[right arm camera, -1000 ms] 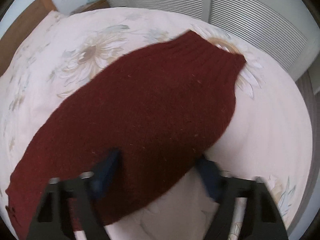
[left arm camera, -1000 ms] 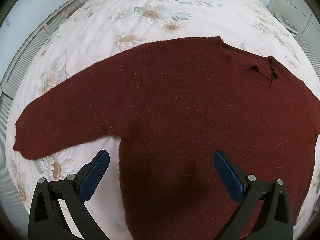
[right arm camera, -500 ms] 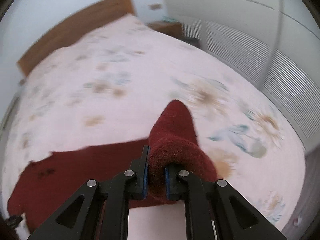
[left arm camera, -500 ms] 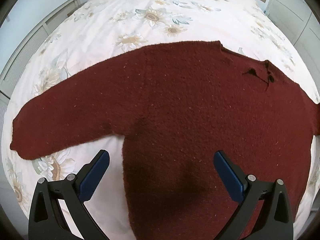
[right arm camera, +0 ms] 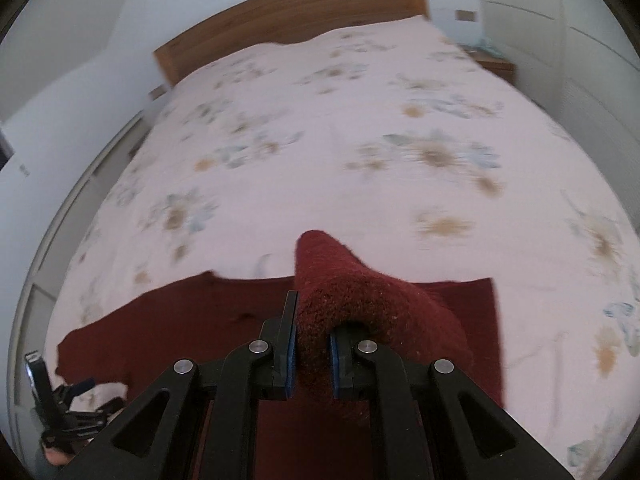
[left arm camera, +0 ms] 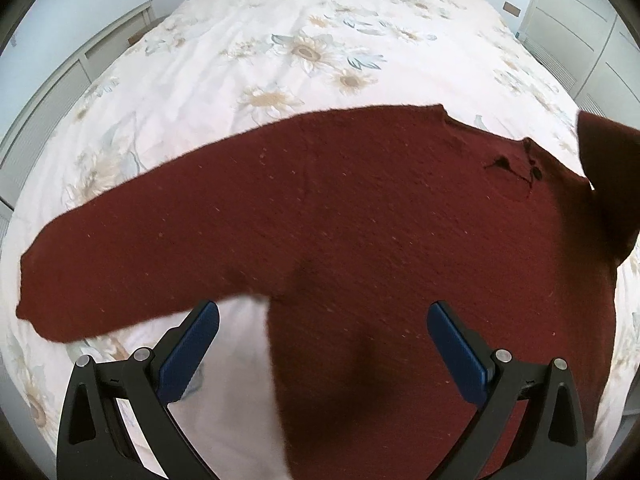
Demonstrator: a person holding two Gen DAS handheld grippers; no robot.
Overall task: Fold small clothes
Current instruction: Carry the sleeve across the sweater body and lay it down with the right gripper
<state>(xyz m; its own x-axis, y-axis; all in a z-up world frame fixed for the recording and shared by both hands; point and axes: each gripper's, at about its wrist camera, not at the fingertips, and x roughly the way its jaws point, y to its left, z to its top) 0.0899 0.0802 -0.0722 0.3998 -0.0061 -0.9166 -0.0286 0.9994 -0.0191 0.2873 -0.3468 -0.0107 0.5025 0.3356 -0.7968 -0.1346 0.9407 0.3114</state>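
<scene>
Two hand-held grippers: my right hand-held gripper pinches the sweater's sleeve, lifted above the bed; my left hand-held gripper hovers open. Sweater's body stretches toward nine o'clock, so I judge the sleeve folds that way.

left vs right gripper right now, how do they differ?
The left gripper has its jaws spread wide; the right gripper is shut on the sweater's right sleeve.
The left gripper holds nothing and hovers over the sweater body near the flat left sleeve; the right gripper has its sleeve lifted off the bed.
Both have black frames and blue pads.
</scene>
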